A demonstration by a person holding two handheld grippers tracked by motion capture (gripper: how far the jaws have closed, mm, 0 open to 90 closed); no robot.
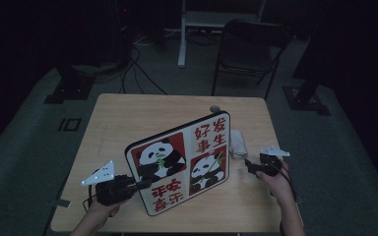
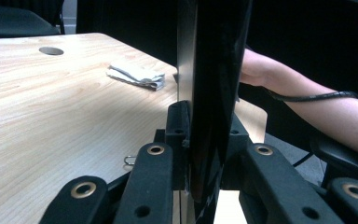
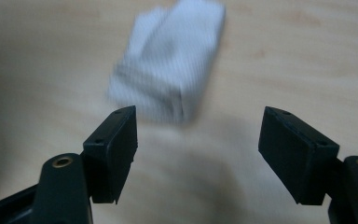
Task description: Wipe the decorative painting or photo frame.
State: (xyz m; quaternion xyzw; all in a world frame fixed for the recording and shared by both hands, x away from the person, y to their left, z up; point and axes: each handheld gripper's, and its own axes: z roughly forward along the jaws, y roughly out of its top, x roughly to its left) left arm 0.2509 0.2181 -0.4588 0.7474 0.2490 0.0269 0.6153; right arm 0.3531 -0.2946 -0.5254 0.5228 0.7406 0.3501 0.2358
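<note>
A rounded square board [image 1: 179,162] printed with pandas and red characters stands on edge, tilted, on the wooden table [image 1: 128,118]. My left gripper [image 1: 142,184] is shut on its lower left edge; in the left gripper view the jaws clamp the dark board edge [image 2: 214,93] from both sides. A folded white cloth [image 1: 237,142] lies flat just right of the board. My right gripper [image 1: 248,164] hovers beside it, open. In the right gripper view the blurred cloth [image 3: 170,70] lies just beyond the spread jaws of the right gripper [image 3: 198,144], with only bare table between them.
A round hole [image 1: 215,108] marks the table's far edge behind the board. A dark folding chair [image 1: 248,46] and cables stand on the floor beyond. In the left gripper view the cloth [image 2: 137,76] lies ahead, a forearm [image 2: 307,98] reaches in behind the board, and a small wire clip [image 2: 129,159] lies close by.
</note>
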